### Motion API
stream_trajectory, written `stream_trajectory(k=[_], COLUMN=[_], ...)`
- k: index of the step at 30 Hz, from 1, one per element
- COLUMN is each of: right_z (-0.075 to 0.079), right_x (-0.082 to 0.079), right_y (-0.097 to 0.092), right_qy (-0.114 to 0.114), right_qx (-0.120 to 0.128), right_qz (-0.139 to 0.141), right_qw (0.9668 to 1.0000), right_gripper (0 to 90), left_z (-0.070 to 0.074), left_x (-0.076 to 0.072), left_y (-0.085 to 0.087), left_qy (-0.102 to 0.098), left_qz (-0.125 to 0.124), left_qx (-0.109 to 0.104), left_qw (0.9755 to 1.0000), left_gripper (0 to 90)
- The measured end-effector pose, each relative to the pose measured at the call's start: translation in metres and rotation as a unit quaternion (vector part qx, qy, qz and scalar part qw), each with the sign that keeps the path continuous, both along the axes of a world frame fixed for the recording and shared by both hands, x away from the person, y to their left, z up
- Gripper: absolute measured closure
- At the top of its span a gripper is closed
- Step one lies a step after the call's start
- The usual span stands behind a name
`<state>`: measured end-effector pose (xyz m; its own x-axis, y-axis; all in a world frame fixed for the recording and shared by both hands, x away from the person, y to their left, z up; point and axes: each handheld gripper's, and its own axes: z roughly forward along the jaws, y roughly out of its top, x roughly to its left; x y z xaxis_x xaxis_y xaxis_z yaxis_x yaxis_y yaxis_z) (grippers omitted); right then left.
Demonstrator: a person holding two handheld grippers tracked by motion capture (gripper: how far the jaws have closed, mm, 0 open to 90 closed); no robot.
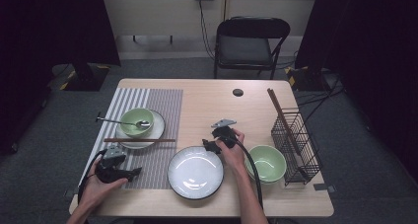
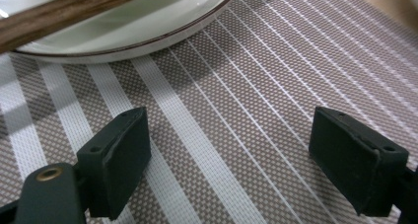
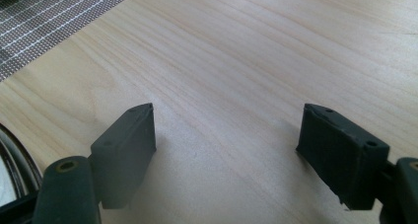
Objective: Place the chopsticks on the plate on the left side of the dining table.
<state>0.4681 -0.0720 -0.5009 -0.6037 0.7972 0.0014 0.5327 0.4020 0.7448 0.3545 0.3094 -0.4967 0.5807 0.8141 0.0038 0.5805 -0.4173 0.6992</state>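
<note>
My left gripper (image 1: 129, 172) is in a hand at the table's front left, low over the striped placemat (image 1: 162, 105). In the left gripper view its jaws (image 2: 231, 128) stand wide open over the weave, with nothing between them. A white plate's rim (image 2: 148, 41) and dark wooden chopsticks (image 2: 59, 9) lie just beyond. My right gripper (image 1: 209, 145) is held at mid-table, just past the large white plate (image 1: 195, 173). It is open (image 3: 226, 123) over bare wood, holding nothing.
On the placemat a small white plate (image 1: 158, 128) carries a green bowl (image 1: 135, 121) with a spoon (image 1: 118, 121), and chopsticks (image 1: 139, 140) lie across its near rim. A second green bowl (image 1: 266, 163) and a black wire rack (image 1: 296, 145) holding sticks stand at the right. A chair (image 1: 249, 44) stands behind the table.
</note>
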Motion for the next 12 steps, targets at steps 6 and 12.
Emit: stream_trajectory(k=[6, 12], right_z=[0.0, 0.0], right_x=[0.0, 0.0], right_y=[0.0, 0.0], right_qy=[0.0, 0.0], right_qx=[0.0, 0.0], right_qz=[0.0, 0.0], right_qw=[1.0, 1.0], right_gripper=[21.3, 21.3], left_z=[-0.0049, -0.005], left_x=[-0.0037, -0.0034], left_y=[0.0022, 0.0022], left_qy=[-0.023, -0.022], left_qz=[0.005, 0.004], left_qx=[-0.017, -0.016], left_qw=[0.9996, 0.9996], left_gripper=[14.3, 13.9])
